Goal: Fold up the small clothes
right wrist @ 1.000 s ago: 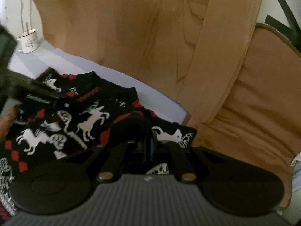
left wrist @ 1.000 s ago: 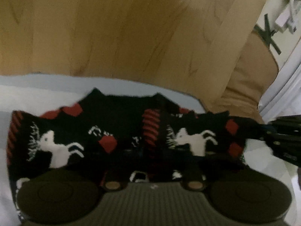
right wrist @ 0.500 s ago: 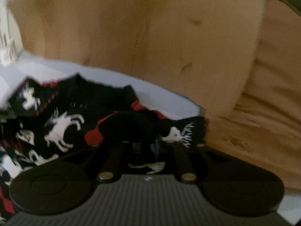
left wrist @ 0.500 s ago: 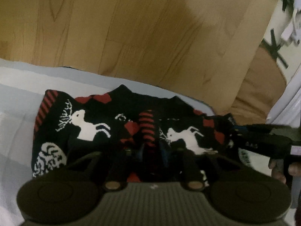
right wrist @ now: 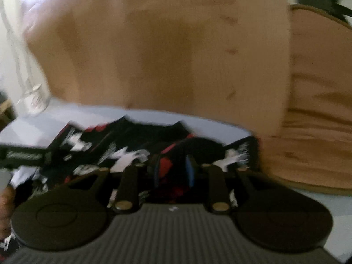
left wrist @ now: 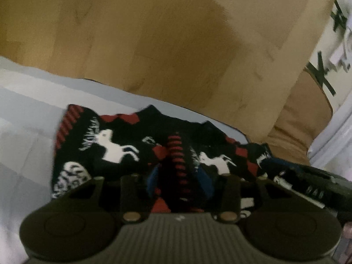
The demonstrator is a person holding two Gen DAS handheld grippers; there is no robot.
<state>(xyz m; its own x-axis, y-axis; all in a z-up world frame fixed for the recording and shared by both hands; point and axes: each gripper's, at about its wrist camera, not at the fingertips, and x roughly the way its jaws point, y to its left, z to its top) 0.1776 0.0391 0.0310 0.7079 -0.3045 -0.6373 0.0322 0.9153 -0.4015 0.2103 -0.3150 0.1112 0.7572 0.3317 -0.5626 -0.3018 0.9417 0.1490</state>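
**Both grippers letting go of the sweater**

My left gripper [left wrist: 178, 177] is opening, its blue pads straddling a red-striped fold of the black knitted reindeer sweater [left wrist: 114, 147], which lies on the pale blue sheet [left wrist: 28, 101]. My right gripper [right wrist: 172, 171] is opening too, sweater cloth between its pads.

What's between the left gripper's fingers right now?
In the left wrist view, the left gripper's opening jaws straddle the sweater's red-striped cuff.
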